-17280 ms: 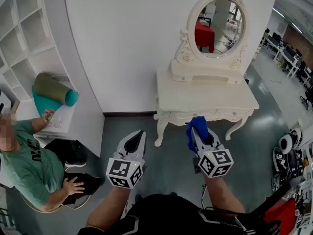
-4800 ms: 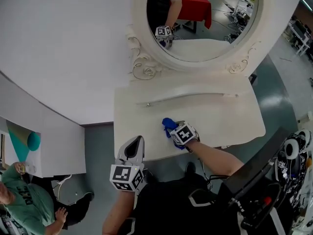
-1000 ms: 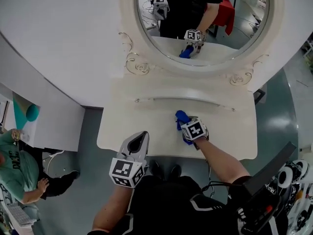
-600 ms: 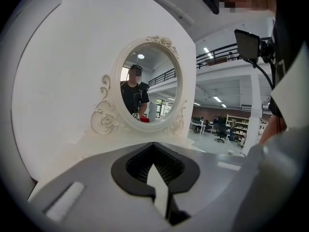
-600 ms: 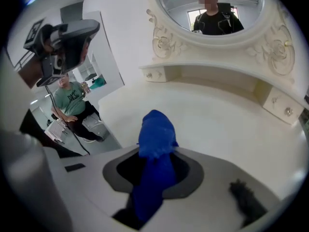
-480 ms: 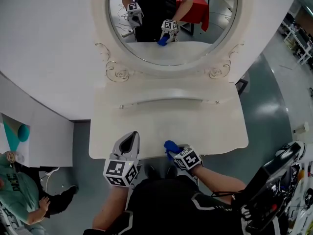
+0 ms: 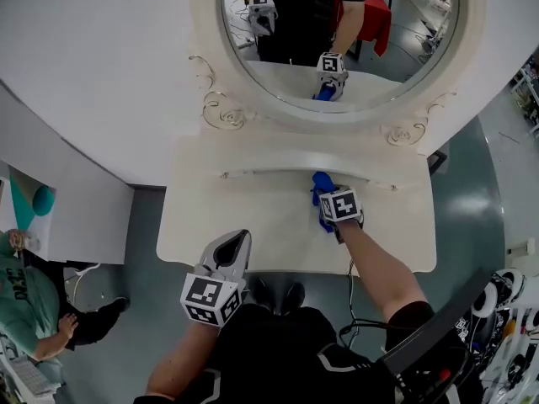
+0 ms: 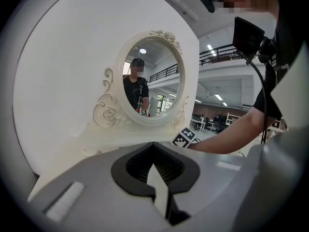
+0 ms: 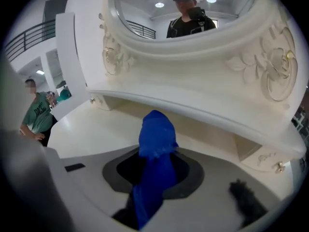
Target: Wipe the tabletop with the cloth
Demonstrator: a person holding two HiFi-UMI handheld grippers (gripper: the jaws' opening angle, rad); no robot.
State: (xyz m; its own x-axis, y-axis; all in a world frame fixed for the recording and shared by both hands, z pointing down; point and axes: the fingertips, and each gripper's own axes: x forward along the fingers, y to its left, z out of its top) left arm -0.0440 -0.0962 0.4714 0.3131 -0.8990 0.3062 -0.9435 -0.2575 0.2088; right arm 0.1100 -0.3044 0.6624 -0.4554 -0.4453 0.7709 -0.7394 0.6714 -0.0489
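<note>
Cream tabletop [image 7: 253, 217] under an oval mirror [image 7: 337, 32], bare for wiping. Held idle at its near edge, out of the way: left gripper [image 7: 238, 241], jaws together on nothing. Farther back, by the raised shelf: right gripper [image 7: 330, 200], clamped on the blue cloth [image 7: 320, 183], apparently pressed down for rubbing.

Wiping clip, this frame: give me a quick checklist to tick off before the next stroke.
1. Cloth gripped: ok, right gripper has its jaws shut on it.
2. Cloth touching tabletop: cannot tell; its tip points ahead of the jaws.
3. Left gripper out of the way: ok, shut, empty, near the front edge.
4. Items in the wiping path: ok, none visible.
5. Room to push forward: not ok, the raised shelf is just ahead of the cloth.
</note>
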